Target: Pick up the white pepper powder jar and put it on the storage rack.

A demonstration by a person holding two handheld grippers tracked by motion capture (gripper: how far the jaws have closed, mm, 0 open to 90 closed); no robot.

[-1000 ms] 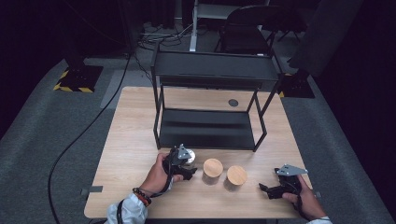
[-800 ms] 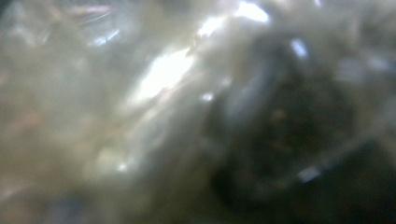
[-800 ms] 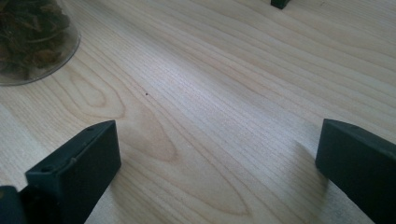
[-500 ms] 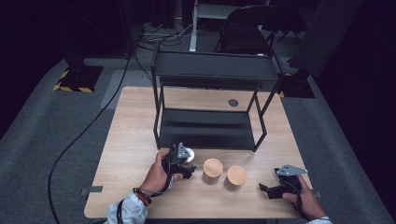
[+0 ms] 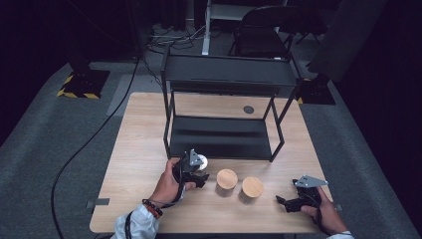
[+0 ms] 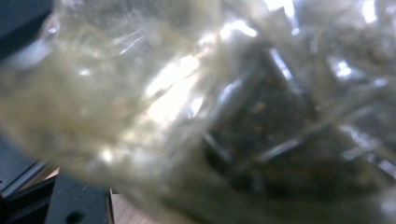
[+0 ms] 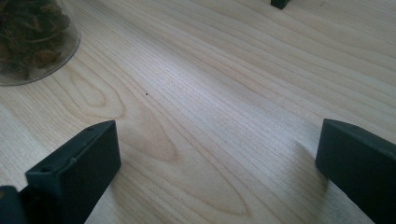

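A: On the near left of the surface (image 5: 144,134), the left hand-held gripper (image 5: 195,172) has its jaws closed on a clear glass jar (image 5: 199,161), just in front of the black shelf rack (image 5: 226,112).

B: What's in the jar?

A: Up close in the left gripper view the glass (image 6: 154,102) is a blur with dark, dried leafy stuff inside. I can't tell whether it has a lid on.

B: And which way does it point?

A: It looks tipped rather than upright, with a pale end turned toward the rack. The rack's lower shelf lies straight beyond it, so I'd judge the coming move is a short push away from the person.

B: To the right of that?

A: Two more jars with round wooden lids, the left-hand jar (image 5: 227,179) and the right-hand jar (image 5: 252,186), stand just beside each other on the surface, both capped.

B: And the other hand?

A: The right hand-held gripper (image 5: 284,202) rests low at the near right, jaws spread wide with nothing between them. In the right gripper view the right-hand jar (image 7: 32,42) sits ahead, holding the same brown leaves. So that hand is nearer the lidded pair.
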